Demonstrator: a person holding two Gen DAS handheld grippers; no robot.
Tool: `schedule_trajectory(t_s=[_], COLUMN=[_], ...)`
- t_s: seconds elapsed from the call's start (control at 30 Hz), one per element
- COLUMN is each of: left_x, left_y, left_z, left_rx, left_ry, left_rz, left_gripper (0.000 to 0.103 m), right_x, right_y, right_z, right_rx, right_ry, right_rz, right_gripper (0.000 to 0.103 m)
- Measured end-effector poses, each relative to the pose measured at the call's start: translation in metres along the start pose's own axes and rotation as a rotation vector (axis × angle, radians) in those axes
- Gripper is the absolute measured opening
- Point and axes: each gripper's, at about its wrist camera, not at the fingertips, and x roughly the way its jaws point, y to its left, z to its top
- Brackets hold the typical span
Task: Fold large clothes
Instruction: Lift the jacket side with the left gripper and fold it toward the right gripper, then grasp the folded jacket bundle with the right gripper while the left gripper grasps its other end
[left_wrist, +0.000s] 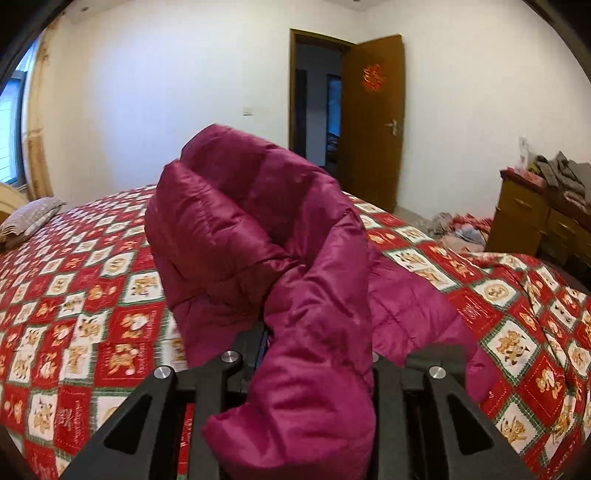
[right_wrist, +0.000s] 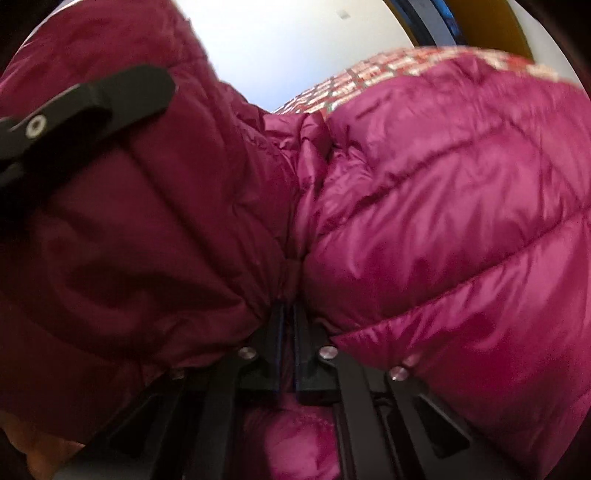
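Gripping magenta puffer jacket (left_wrist: 258, 221): left fingers (left_wrist: 258, 343), right fingers (right_wrist: 286, 295); no legible writing.

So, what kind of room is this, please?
Most likely a bedroom in a home. A large bed with a red patterned cover fills the room, a pillow lies at its far end, and a wooden dresser piled with clothes stands near the door.

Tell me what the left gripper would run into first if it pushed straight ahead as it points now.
The left gripper would meet the magenta puffer jacket it already clamps, bunched directly ahead; beyond that, probably the patterned bedspread.
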Motion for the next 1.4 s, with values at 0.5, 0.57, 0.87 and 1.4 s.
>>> schedule_trajectory(t_s=[0.5, 0.57, 0.87, 1.4], left_x=[0.056, 0.062, 0.078, 0.075], left_y=[-0.068, -0.073, -0.083, -0.078], left_z=[-0.017, -0.021, -0.034, -0.032], left_rx=[0.162, 0.158, 0.177, 0.182], left_ry=[0.144, 0.161, 0.187, 0.210], left_rz=[-0.085, -0.086, -0.051, -0.052], left_gripper=[0.029, 0.029, 0.029, 0.034], right_x=[-0.107, -0.122, -0.164, -0.073], right_y=[-0.054, -0.061, -0.073, -0.070], right_z=[-0.005, -0.006, 0.012, 0.044], right_rx=[0.059, 0.056, 0.102, 0.034], right_ry=[-0.105, -0.117, -0.217, -0.011], right_rz=[-0.047, -0.089, -0.112, -0.157], right_gripper=[0.005, 0.005, 0.026, 0.010])
